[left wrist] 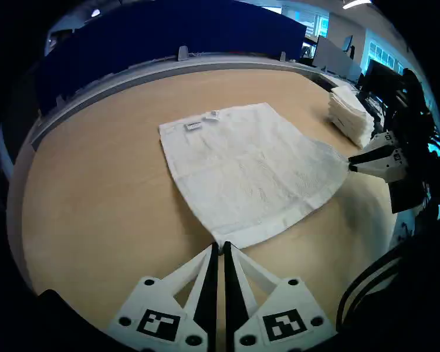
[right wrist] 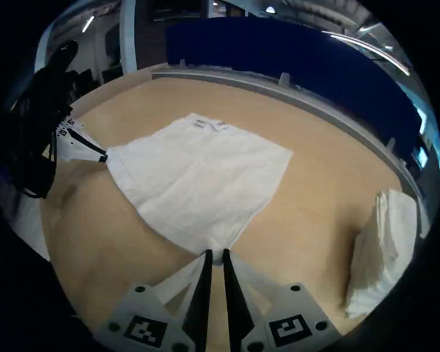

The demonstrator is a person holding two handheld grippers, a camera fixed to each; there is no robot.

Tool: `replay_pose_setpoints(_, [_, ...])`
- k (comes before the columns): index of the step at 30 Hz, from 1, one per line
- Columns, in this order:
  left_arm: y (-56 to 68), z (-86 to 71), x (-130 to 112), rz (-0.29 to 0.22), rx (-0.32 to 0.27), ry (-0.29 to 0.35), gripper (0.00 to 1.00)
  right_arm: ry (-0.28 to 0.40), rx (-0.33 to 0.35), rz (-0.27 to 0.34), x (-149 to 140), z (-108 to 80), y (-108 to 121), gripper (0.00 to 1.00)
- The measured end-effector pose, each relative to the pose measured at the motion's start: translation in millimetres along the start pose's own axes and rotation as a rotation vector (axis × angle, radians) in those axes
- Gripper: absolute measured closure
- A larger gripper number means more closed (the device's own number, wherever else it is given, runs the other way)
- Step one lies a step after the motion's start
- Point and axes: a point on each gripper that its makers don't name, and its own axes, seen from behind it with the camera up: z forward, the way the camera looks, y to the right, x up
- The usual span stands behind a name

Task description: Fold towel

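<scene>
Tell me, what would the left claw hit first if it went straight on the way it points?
The flat white cloth towel whose corner the left claw pinches; beyond it, probably the blue partition wall.

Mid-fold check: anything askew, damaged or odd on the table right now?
Nothing stands out. The towel is spread out and whole, two corners pinched by the left gripper and right gripper; the folded stack sits tidy, apart from it.

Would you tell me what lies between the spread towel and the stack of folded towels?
Bare tabletop separates towel from stack, seen in the right gripper view.
</scene>
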Motion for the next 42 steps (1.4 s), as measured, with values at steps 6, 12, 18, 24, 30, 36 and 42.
replay_pose_setpoints(6, [1.8,-18.6,8,-0.034,-0.007,0.015,0.93,0.026,0.004,0.002,17,-20.0,-2,0.87])
replay_pose_setpoints(12, [4.4,-40.7,17,-0.076,-0.019,0.033,0.93,0.045,0.013,0.005,30,-42.2,-7,0.87])
replay_pose_setpoints(18, [9.1,-61.5,22,-0.109,-0.025,0.051,0.93,0.066,0.021,0.026,40,-60.8,-11,0.87])
replay_pose_setpoints(24, [17.4,-76.4,21,-0.122,-0.034,0.051,0.93,0.066,0.028,0.029,44,-76.0,-16,0.87])
replay_pose_setpoints(30, [23.1,-84.1,17,-0.125,-0.047,0.048,0.93,0.069,0.035,0.032,45,-85.3,-21,0.87])
replay_pose_setpoints(36, [23.0,-83.3,18,-0.145,-0.051,0.054,0.93,0.067,0.036,0.029,45,-82.9,-22,0.87])
replay_pose_setpoints(42, [19.9,-83.3,23,-0.154,-0.051,0.064,0.93,0.069,0.033,0.018,50,-79.6,-19,0.87])
